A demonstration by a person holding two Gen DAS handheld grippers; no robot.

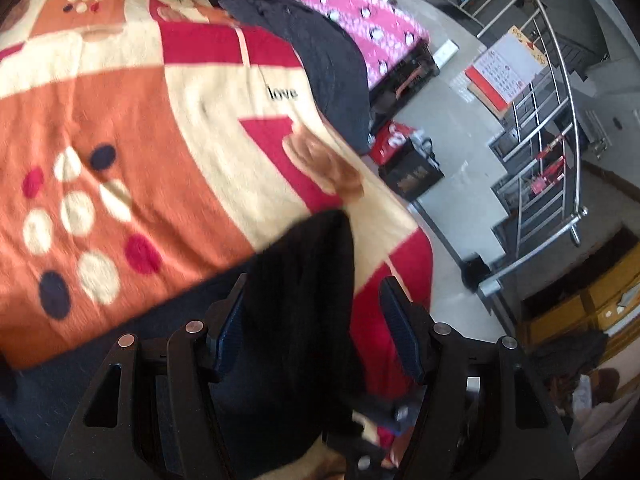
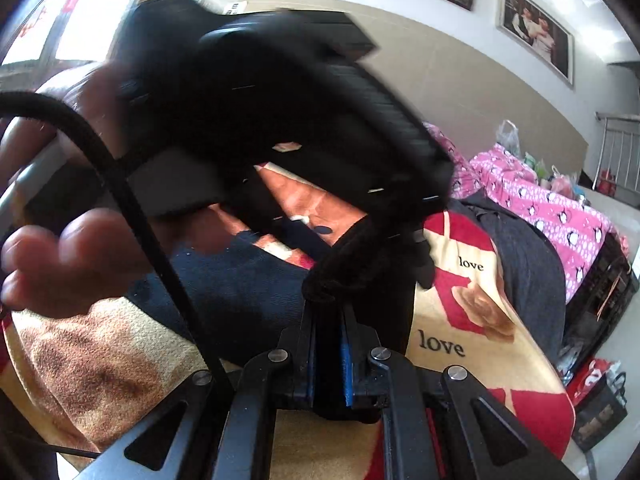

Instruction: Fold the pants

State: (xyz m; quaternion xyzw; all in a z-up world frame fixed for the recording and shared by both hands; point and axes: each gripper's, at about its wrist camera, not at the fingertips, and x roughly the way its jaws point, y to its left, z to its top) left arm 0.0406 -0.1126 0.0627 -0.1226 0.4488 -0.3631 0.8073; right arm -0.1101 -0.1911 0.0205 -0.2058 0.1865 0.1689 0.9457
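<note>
Left wrist: left gripper (image 1: 316,316) jaws wide – pants (image 1: 304,280) between.
Right wrist: right gripper (image 2: 330,320) clamps pants.
Blanket (image 2: 472,320): "love" – beside pants.

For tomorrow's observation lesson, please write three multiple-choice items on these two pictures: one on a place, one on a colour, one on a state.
1. Where does the dark grey garment lie?
A. On the floor by the railing
B. On the blanket, beside the pink bedding
C. Inside the black box

2. What colour is the word "love" on the blanket?
A. Black
B. White
C. Pink

3. How does the right gripper stand?
A. Wide open, holding nothing
B. Shut on the black pants
C. Out of view

Answers:
1 B: the dark grey garment lies on the blanket, beside the pink bedding.
2 A: the word "love" is printed in black on a cream patch.
3 B: the right gripper has its fingers close together, with the black pants bunched between them.
</note>
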